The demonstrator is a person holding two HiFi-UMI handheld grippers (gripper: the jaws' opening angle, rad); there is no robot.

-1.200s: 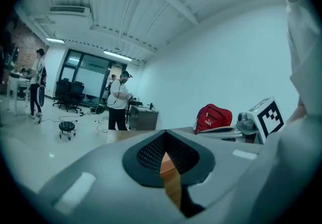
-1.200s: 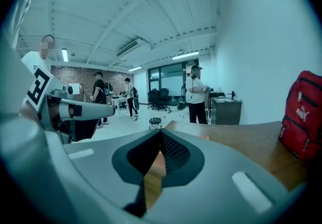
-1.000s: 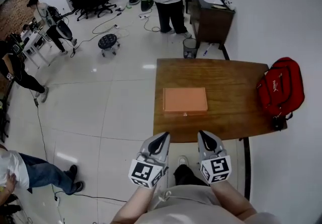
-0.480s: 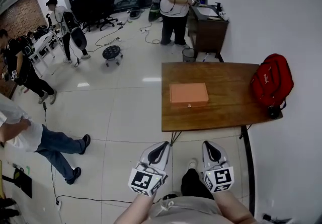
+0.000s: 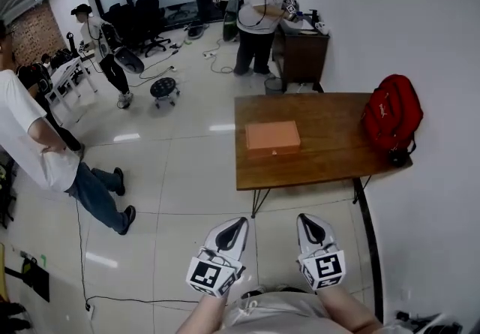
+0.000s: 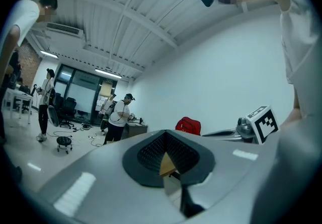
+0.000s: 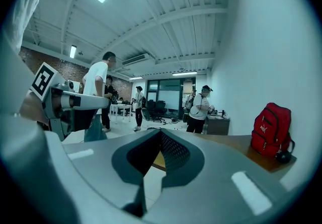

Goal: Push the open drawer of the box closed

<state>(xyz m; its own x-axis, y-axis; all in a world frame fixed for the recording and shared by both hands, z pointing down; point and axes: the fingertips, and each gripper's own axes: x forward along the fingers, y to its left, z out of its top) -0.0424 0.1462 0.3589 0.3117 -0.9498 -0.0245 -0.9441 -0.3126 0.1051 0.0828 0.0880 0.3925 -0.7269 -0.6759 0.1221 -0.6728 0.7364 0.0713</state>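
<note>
A flat orange box (image 5: 273, 137) lies on the brown wooden table (image 5: 330, 156), near its left front corner. From this distance I cannot tell how its drawer stands. Both grippers are held close to my body, well short of the table, over the tiled floor. The left gripper (image 5: 235, 226) is shut with nothing in it, and so is the right gripper (image 5: 309, 224). In the left gripper view the jaws of the left gripper (image 6: 166, 161) meet in front of the lens. The right gripper (image 7: 160, 153) looks the same in its own view.
A red backpack (image 5: 390, 118) sits on the table's right end against the white wall. A person in a white shirt (image 5: 30, 137) stands at the left. Other people, a dark desk (image 5: 300, 47), a stool (image 5: 163, 88) and floor cables are farther back.
The table and box now lie farther from me than a second ago, with more floor between. A person in a white shirt has come into view at the left. Both grippers stay shut.
</note>
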